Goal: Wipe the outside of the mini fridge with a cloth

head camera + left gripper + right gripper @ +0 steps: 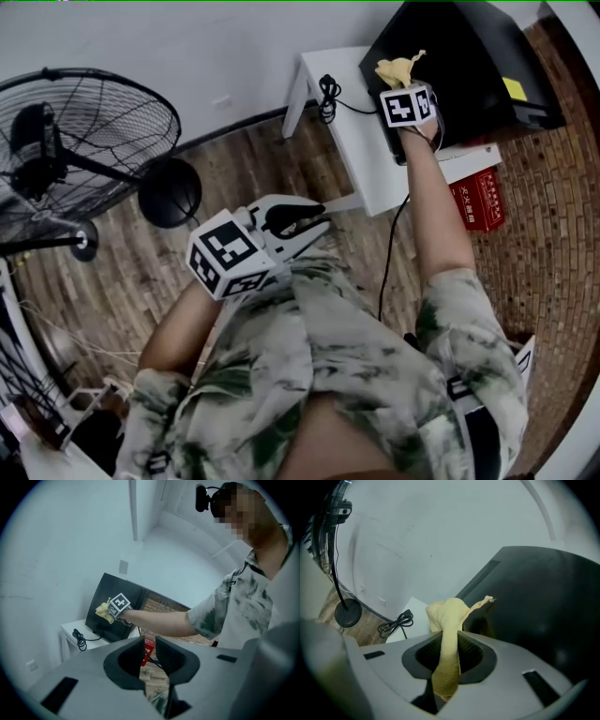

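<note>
Wiping looks to be the step in hand. The right gripper [405, 86] is stretched out at arm's length to the black, box-shaped mini fridge [473, 61]. Its jaws are clamped on a soft yellow cloth [398, 67]. In the right gripper view the cloth [447, 620] runs as a narrow band between the jaws, and its bunched end stands out past the tips, right at the fridge's dark side panel [534, 606]. Whether it actually presses on the panel I cannot tell.

The left gripper [305, 223] is held back near the person's chest, well apart from the fridge. Its jaws stand a little apart with nothing between them, and only floor and a red carton [148, 648] show through the gap.

The fridge stands on a small white table [361, 155] against a pale wall, with a coiled black cable [328, 94] lying just beside it on the tabletop. Its casing looks smooth and slightly glossy, with a dim yellowish reflection of the cloth on the panel. A row of vent slots [480, 576] runs along one edge, and a yellow label [513, 89] shows in the head view. No dirt or streaks can be made out.

The next move, I judge, calls for pressing the bunched cloth firmly onto the panel and sweeping it across in overlapping strokes. The grip should hold tight so the cloth does not slip out, and the strokes should steer clear of the cable
</note>
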Demonstrator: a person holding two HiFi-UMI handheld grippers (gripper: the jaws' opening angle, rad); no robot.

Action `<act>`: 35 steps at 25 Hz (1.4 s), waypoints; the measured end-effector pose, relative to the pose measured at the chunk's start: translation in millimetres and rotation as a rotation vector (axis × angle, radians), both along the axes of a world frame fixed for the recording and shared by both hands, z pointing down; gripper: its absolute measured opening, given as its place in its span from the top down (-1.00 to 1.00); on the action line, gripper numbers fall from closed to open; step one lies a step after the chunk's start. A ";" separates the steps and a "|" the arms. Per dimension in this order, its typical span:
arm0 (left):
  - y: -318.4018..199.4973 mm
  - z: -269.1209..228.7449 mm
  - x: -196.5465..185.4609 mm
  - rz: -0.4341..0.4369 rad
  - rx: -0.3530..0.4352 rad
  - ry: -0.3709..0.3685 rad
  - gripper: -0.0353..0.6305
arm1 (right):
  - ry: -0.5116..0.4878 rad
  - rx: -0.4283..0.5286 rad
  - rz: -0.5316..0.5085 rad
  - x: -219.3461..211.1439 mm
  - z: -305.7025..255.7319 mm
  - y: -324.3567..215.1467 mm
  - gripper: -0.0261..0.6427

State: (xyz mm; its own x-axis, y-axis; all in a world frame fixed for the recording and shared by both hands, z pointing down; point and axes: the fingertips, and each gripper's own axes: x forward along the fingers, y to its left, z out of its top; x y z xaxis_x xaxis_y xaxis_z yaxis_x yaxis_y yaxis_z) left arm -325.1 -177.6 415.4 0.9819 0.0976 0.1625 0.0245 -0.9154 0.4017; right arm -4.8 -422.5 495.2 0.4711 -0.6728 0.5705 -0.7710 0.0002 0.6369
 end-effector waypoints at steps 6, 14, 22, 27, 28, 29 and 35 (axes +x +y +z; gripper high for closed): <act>-5.8 4.9 -2.0 -0.018 -0.013 -0.011 0.65 | -0.021 -0.056 0.000 2.3 38.6 -2.9 0.65; -12.2 2.5 -0.9 -0.029 -0.007 -0.002 0.65 | -0.011 -0.009 -0.062 -12.0 17.6 -10.4 0.66; -5.6 -3.9 7.2 -0.007 0.003 0.026 0.65 | 0.045 0.206 -0.144 -38.1 -104.4 -31.2 0.66; -2.8 -8.9 8.7 -0.012 0.015 0.032 0.65 | 0.091 0.303 -0.154 -35.9 -168.2 -49.5 0.66; -2.2 -9.0 7.9 -0.014 0.015 0.032 0.65 | 0.098 0.316 -0.148 -33.5 -177.6 -52.4 0.66; -1.9 -8.7 6.7 -0.016 0.016 0.031 0.65 | 0.105 0.327 -0.140 -30.9 -185.6 -55.1 0.66; -5.5 -6.2 0.1 -0.043 0.010 0.029 0.65 | 0.115 0.299 -0.086 -15.5 -184.9 -68.0 0.66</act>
State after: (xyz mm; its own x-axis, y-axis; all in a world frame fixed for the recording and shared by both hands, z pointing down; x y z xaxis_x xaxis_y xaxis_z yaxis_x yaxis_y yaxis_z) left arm -325.1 -183.1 409.2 0.9895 0.0536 0.1346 -0.0035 -0.9199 0.3921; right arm -20.3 -490.5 310.3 0.4553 -0.8424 0.2884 -0.6992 -0.1377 0.7015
